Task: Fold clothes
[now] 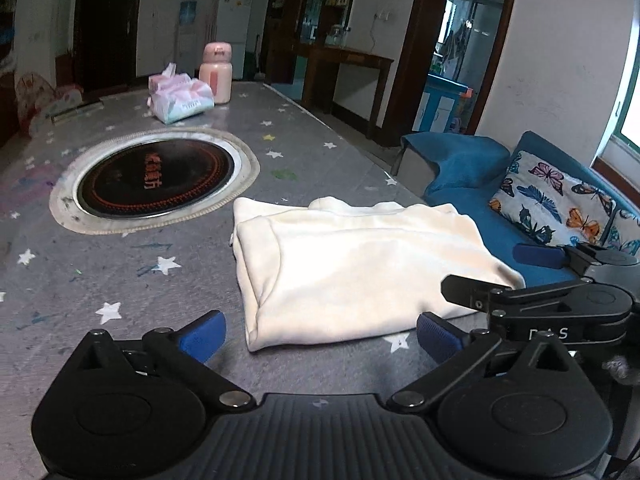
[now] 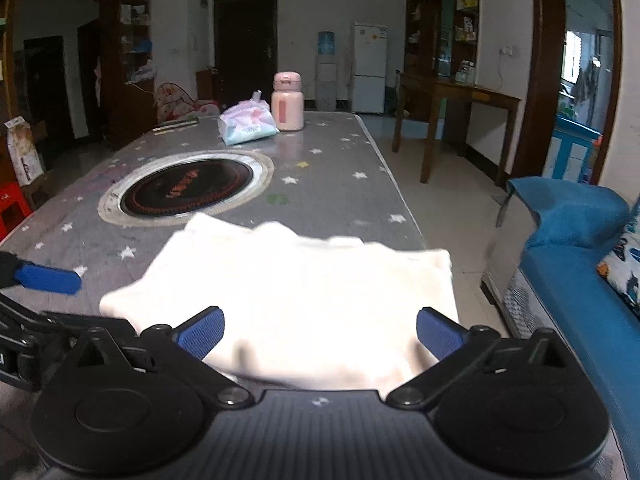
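- Garment (image 1: pixel 352 264): cream, already folded into a thick rectangle, it lies on the tabletop (image 1: pixel 120 264) at the near right corner, its right end reaching the edge next to the blue sofa (image 1: pixel 472 168). I judge one more fold or a final tidy is the step in hand.
- Tabletop: grey with stars, with a round black hob (image 1: pixel 156 176) set in beyond the garment and near it. I should fold toward the bare part, not over the edge.
- Tissue pack (image 1: pixel 180 98) and pink bottle (image 1: pixel 216 74): at the far end, well apart, no hindrance.
- My left tool (image 1: pixel 320 330): pads spread wide, holding nothing, it hovers just short of the garment's near edge. I should take both layers at the near left corner, low and flat.
- My right tool (image 2: pixel 320 332): likewise spread and empty, over the garment's near right part. I should pinch the matching corner level with the left so the fold stays square. That view is blurred, so I cannot tell whether the pads touch cloth.
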